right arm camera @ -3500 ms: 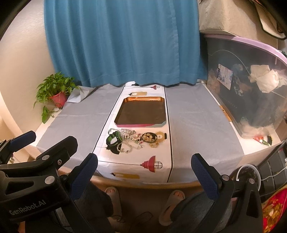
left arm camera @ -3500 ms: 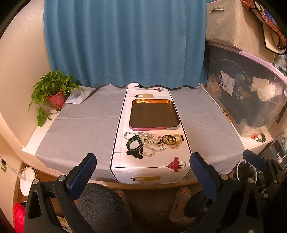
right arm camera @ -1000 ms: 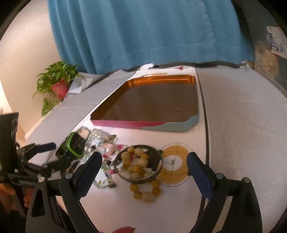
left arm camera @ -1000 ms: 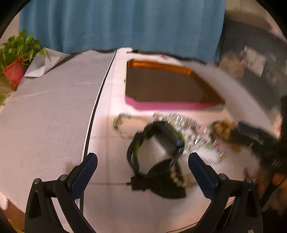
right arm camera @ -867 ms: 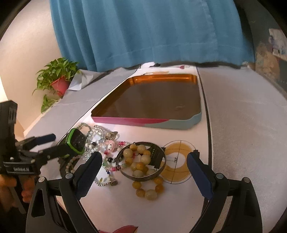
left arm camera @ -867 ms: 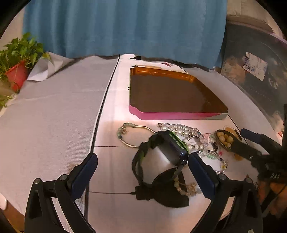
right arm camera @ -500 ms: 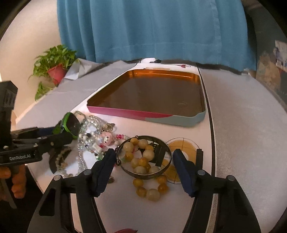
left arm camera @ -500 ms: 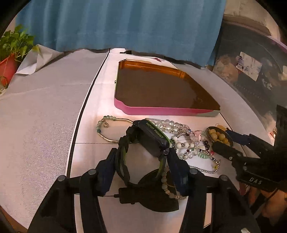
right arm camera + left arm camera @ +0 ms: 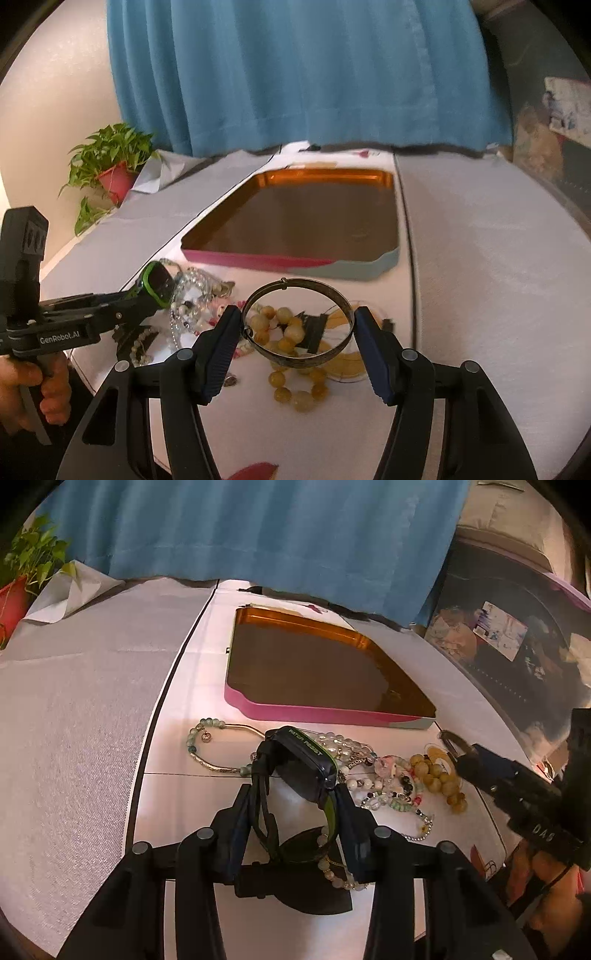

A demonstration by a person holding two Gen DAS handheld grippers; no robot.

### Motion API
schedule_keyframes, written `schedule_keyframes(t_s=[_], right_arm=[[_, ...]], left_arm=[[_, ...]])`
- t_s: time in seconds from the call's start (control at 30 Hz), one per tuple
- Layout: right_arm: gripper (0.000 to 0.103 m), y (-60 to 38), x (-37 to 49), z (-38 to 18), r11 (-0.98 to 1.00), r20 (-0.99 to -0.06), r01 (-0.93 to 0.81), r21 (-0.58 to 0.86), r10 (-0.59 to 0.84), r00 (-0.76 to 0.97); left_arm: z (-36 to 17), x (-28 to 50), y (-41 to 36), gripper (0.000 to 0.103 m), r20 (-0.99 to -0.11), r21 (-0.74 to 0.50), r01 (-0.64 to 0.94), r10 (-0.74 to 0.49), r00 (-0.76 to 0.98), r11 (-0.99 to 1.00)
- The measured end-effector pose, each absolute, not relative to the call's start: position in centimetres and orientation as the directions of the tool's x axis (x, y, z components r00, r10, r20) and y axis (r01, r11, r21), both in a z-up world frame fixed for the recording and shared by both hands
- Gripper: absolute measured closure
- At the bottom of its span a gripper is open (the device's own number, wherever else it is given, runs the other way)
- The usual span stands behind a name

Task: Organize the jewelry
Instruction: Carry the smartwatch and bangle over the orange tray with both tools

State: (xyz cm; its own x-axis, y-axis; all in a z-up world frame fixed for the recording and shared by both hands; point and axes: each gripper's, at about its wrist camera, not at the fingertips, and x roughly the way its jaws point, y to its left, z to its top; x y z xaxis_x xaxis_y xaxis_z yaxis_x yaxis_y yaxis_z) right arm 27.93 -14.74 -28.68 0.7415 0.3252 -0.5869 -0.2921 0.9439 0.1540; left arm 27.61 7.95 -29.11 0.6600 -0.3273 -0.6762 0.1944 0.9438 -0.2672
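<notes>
A black watch with green trim [image 9: 303, 760] stands between the jaws of my left gripper [image 9: 293, 797]. The jaws are closing and the pads press its strap. My right gripper [image 9: 298, 317] is shut on a metal bangle [image 9: 283, 281], held tilted just above an amber bead bracelet [image 9: 295, 398]. In the left wrist view the right gripper [image 9: 467, 760] reaches in from the right. A tangle of bead bracelets [image 9: 376, 775] and a thin green-bead bangle [image 9: 210, 749] lie on the white runner. Behind them sits the brown tray [image 9: 314, 716] with pink front wall, nothing in it.
A potted plant [image 9: 114, 177] stands at the far left and a blue curtain [image 9: 258, 528] hangs behind the table. A clear storage bin [image 9: 517, 646] flanks the right side. Grey cloth [image 9: 74, 701] covers both sides. A hand [image 9: 22, 384] holds the left gripper's handle.
Both grippers came down to the jewelry pile and their jaws narrowed. The left closed around the watch; the right closed on the metal bangle and raised it off the amber beads.
</notes>
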Motion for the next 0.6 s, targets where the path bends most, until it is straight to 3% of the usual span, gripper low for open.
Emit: schedule_keyframes(t_s=[0.6], right_arm=[[0.04,-16.5,22.4,-29.6,0.978,-0.621,-0.207,0.037,0.184,0.762]], left_arm=[[-29.1,24.7,9.5,0.065,-0.68,-0.298,0.157,-0.324,0.658,0.942]])
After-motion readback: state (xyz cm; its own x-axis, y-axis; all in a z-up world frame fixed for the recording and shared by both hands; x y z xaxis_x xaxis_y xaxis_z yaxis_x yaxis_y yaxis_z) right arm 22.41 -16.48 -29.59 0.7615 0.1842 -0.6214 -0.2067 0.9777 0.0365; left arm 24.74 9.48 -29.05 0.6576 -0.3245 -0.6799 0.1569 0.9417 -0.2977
